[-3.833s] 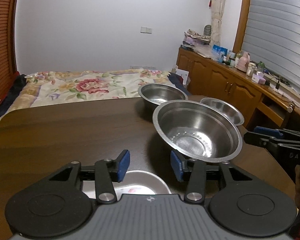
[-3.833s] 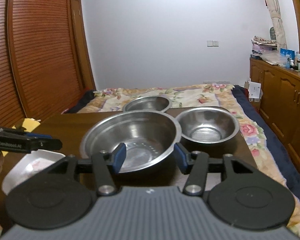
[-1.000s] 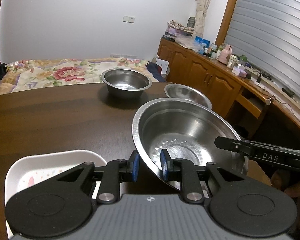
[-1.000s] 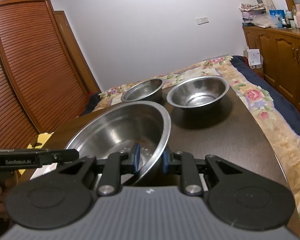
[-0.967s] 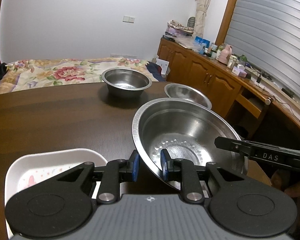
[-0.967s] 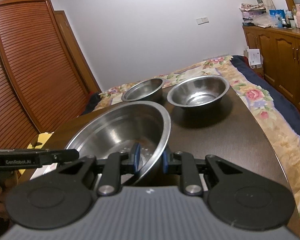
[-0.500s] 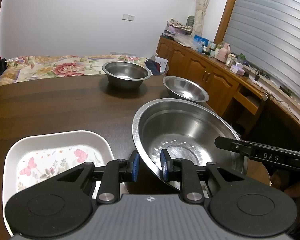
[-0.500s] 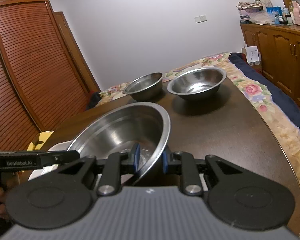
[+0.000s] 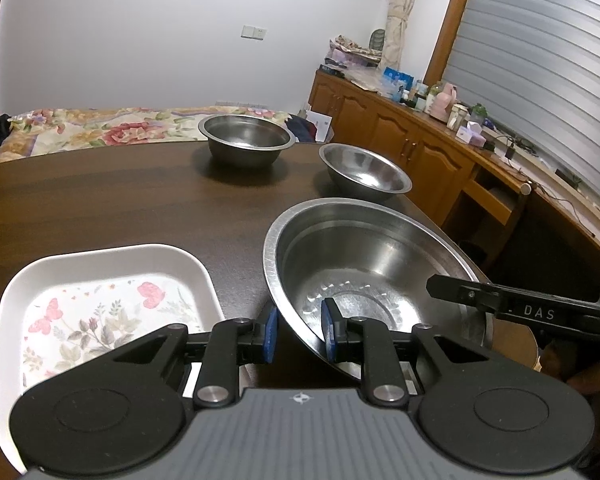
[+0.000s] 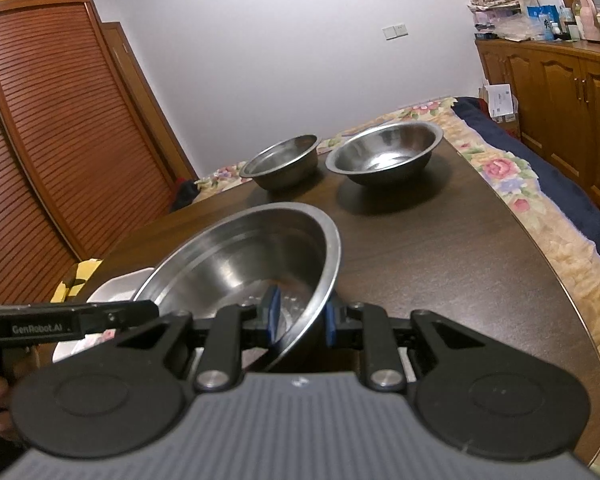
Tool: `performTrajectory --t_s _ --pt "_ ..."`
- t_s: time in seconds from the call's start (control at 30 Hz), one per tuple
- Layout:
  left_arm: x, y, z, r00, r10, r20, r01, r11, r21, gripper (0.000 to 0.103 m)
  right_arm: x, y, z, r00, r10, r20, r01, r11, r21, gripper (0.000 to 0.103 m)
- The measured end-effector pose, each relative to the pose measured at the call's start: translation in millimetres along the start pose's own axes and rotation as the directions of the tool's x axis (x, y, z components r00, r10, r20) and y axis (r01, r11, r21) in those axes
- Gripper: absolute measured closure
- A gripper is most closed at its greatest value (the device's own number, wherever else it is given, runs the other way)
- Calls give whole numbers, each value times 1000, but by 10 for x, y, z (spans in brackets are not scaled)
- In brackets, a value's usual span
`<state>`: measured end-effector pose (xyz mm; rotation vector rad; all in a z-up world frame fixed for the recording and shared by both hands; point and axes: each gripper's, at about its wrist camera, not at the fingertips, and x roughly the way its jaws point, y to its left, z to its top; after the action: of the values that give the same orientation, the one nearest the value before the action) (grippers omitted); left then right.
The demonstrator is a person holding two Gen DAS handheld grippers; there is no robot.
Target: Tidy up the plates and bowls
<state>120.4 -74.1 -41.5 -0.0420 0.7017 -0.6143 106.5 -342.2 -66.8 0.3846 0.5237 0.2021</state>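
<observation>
Dark wooden table [image 9: 100, 200] fills the lower half of both wrist views; a flowered bedspread [image 9: 100, 128] lies beyond its far edge and wooden cabinets [image 9: 400, 136] run along the right of the left wrist view.

The large steel bowl [image 9: 372, 276] occupies the lower right of the left wrist view and the lower centre of the right wrist view [image 10: 252, 264]. Both grippers hold it by the rim.

- Left gripper [image 9: 298, 334]: fingers closed on the near-left rim, one blue pad outside the wall and one inside.
- Right gripper [image 10: 300, 318]: fingers closed on the opposite rim, likewise one pad on each face of the wall.

The bowl is tilted in both views. It appears lifted clear of the table, though its underside is hidden.

Neighbouring items:

- White flowered plate [image 9: 100, 304] lies at lower left of the left wrist view, just beside the bowl's left rim and partly under the left gripper.
- Deep steel bowl [image 9: 246, 140] stands at upper centre, near the far table edge.
- Shallower steel bowl [image 9: 364, 172] stands right of it, close to the right table edge.

Judgement: the plate is the nearest resting place, directly left of the held bowl, while the two smaller bowls lie straight ahead. Open table remains at centre and left of the frame. The right table edge passes close under the bowl's right side, so any lowering should stay left of it.
</observation>
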Motion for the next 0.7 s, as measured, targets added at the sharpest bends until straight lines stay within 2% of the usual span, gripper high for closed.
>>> performTrajectory --t_s 0.47,0.6,0.7 --pt "-24 57 -47 999 16 29 -16 1000 -16 78 -4 -4 5 1000 -5 1 5 1000 -16 77" --pt "-42 63 -41 999 25 33 -24 1000 -20 74 -14 -22 25 1000 -13 9 13 1000 -11 77" --pt "-59 83 -23 998 36 42 -35 999 -23 73 -28 -28 57 1000 -13 16 14 1000 -13 73"
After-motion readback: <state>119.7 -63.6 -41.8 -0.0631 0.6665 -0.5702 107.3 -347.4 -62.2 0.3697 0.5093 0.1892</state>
